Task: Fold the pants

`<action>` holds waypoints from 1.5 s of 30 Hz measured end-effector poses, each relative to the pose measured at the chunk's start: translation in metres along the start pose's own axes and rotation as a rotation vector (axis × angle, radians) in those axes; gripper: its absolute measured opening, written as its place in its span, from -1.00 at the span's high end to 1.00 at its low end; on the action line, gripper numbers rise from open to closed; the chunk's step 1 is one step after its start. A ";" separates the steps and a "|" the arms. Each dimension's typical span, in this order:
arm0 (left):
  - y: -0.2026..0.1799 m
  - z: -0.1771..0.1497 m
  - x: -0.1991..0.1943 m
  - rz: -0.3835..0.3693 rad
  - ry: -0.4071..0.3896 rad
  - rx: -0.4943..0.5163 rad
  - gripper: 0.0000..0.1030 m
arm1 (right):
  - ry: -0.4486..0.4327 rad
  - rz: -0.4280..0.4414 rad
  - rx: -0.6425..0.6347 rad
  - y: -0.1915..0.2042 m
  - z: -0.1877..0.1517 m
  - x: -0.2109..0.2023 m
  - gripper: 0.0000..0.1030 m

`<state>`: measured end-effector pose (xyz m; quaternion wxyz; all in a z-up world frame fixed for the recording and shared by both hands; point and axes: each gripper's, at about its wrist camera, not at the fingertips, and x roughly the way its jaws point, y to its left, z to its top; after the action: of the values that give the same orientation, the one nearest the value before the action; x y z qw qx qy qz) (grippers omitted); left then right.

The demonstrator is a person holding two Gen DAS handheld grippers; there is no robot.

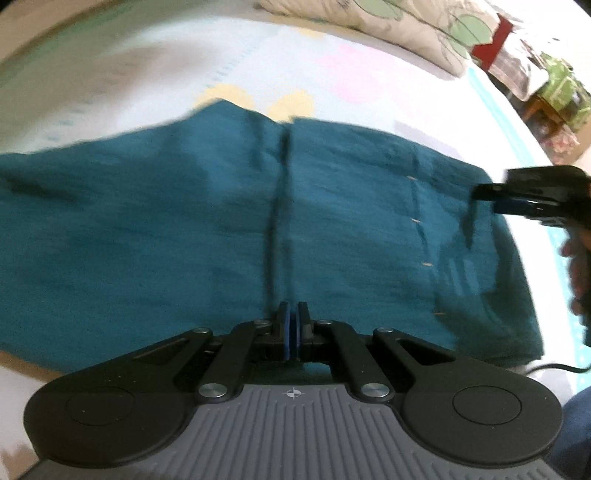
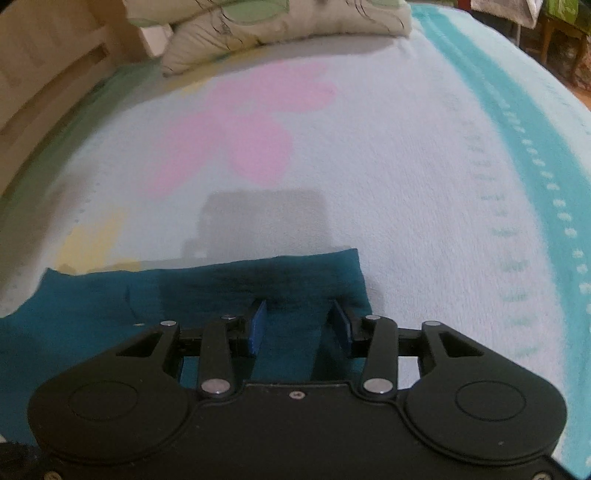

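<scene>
Teal pants (image 1: 221, 221) lie spread flat on a flower-print bedspread (image 2: 406, 184). The left gripper (image 1: 294, 332), fingers pressed together on nothing, hovers mid-garment; the right gripper (image 2: 301, 325) stands half-open over the corner. Best pinch both layers squarely before folding.

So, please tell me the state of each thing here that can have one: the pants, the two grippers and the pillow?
teal pants: spread flat on the bed, creased, not yet folded small
left gripper: jaws shut, nothing visible between them
right gripper: jaws open, above the pants' edge, no grip
pillow: lying at the far end of the blanket
</scene>
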<state>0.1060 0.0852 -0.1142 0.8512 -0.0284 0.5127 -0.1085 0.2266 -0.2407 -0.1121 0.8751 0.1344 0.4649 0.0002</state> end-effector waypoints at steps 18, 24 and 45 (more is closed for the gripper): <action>0.179 -0.012 -0.084 0.182 -0.135 -0.328 0.44 | 0.047 0.293 -0.187 0.122 -0.071 -0.052 0.00; 0.230 -0.023 -0.089 0.158 -0.136 -0.494 0.06 | 0.097 0.341 -0.261 0.159 -0.089 -0.049 0.00; 0.264 -0.024 -0.055 0.001 -0.163 -0.659 -0.57 | 0.165 0.366 -0.302 0.190 -0.104 -0.032 0.00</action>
<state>0.1014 0.3559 -0.1199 0.8344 -0.3103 0.4507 0.0658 0.1469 -0.0371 -0.0966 0.8298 0.0836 0.4972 0.2393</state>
